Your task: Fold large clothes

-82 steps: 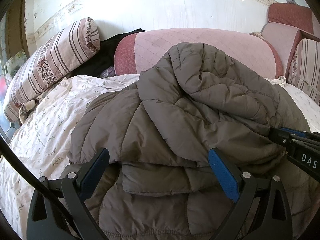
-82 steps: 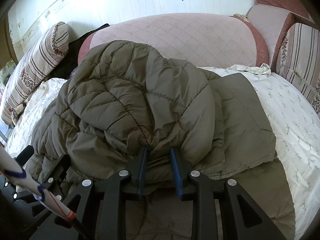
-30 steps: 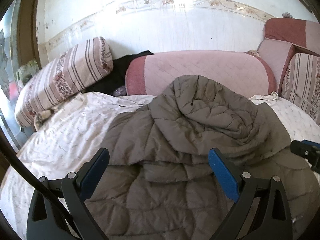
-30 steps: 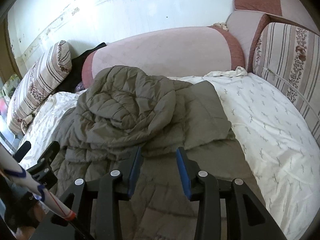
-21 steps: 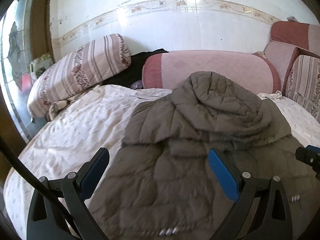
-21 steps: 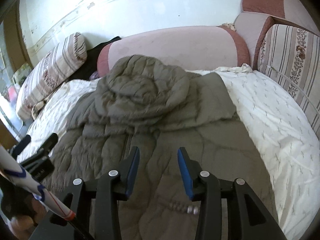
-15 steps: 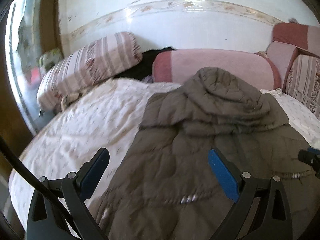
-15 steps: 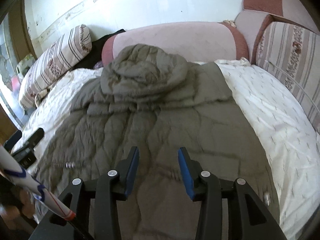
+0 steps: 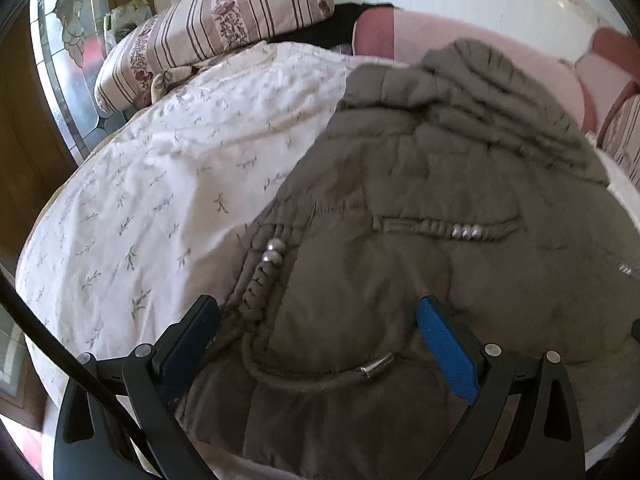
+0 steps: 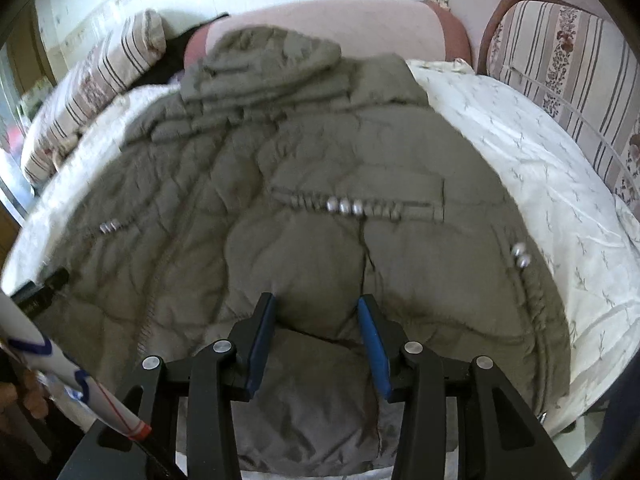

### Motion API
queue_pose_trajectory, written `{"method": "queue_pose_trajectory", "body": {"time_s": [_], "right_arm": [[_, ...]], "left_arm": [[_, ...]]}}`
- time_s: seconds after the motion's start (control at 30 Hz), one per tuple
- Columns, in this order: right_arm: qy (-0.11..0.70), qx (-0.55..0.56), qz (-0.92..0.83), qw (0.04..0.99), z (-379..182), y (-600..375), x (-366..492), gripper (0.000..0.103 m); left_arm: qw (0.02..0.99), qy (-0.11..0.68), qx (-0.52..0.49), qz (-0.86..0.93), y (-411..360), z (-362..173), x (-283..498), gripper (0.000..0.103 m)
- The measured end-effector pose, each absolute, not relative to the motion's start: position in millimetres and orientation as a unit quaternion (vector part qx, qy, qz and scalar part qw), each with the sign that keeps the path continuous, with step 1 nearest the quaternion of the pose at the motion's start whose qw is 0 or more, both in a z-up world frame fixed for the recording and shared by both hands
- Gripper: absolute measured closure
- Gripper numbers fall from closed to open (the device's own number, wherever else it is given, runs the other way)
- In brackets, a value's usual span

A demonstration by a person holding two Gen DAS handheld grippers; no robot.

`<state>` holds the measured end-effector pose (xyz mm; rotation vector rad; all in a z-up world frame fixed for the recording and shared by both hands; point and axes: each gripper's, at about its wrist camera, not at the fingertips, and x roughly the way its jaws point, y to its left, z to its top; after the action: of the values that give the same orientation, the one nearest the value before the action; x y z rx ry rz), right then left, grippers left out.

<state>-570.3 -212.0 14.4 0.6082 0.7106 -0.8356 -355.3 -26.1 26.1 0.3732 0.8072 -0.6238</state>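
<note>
A grey-brown padded jacket [image 9: 420, 208] [image 10: 320, 168] lies spread flat on the bed, hood toward the far cushions, hem toward me. My left gripper [image 9: 316, 336] is wide open low over the jacket's left hem corner, where a drawstring with a metal tip [image 9: 376, 370] lies between its fingers. My right gripper [image 10: 316, 340] hovers over the middle of the hem, jaws partly open and widening slightly. A puffed panel sits between its blue pads [image 10: 374, 348], and I see no pad pressing on it. The left gripper's tip [image 10: 40, 288] shows at the left edge of the right wrist view.
The white flowered bedsheet [image 9: 160, 184] [image 10: 532, 152] is bare on both sides of the jacket. A striped bolster [image 9: 208, 24], a pink cushion [image 10: 340, 20] and a striped cushion [image 10: 568, 60] line the far edge. A hand [image 10: 24, 396] shows at lower left.
Both grippers have drawn back and down from the bunched hood end to the hem. The jacket now lies spread out flat. The right jaws stand a little wider.
</note>
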Motion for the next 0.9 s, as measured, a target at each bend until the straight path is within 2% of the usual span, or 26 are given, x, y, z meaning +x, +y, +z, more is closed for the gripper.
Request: {"method": "queue_pose_trajectory", "body": {"time_s": [0.17,0.57,0.73,0.9], "right_arm": [[0.34,0.247,-0.398,0.815,9,-205,-566,0.053],[0.314,0.238,-0.361,0.845,11,-206,-585,0.048],[0.26,0.253,-0.377,0.853,30,-217,-625,0.045],[0.207,0.306,-0.444,0.816,35,-246,-686,0.043]], "left_arm": [[0.854,0.387,0.192,-0.289,-35,17,-355,0.0],[0.856,0.375,0.201,-0.293,-37,15,-355,0.0],[0.858,0.374,0.184,-0.3,-29,22,-355,0.0],[0.872,0.37,0.126,-0.295,0,42,-340,0.0]]}}
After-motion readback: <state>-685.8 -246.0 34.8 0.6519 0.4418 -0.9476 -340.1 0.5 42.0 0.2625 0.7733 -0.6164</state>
